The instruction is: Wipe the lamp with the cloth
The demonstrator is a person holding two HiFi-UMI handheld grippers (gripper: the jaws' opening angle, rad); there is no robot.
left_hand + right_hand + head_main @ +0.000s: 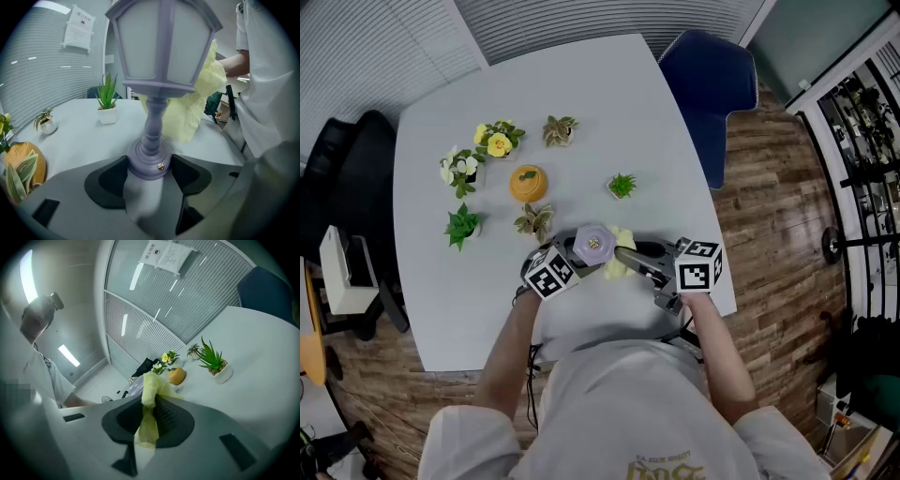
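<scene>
A lilac lantern-shaped lamp [593, 245] stands upright near the table's front edge. My left gripper [565, 265] is shut on the lamp's round base [149, 161], one jaw on each side. My right gripper [630, 259] is shut on a pale yellow cloth [619, 253]. The cloth [197, 101] lies against the right side of the lamp's head [161, 44]. In the right gripper view the cloth [149, 413] hangs pinched between the jaws and hides most of the lamp behind it.
On the white table [675, 178] stand several small potted plants [622, 186] and an orange pot [528, 183], all beyond the lamp. A blue chair [705, 75] is at the far right corner. A black chair [356, 178] is on the left.
</scene>
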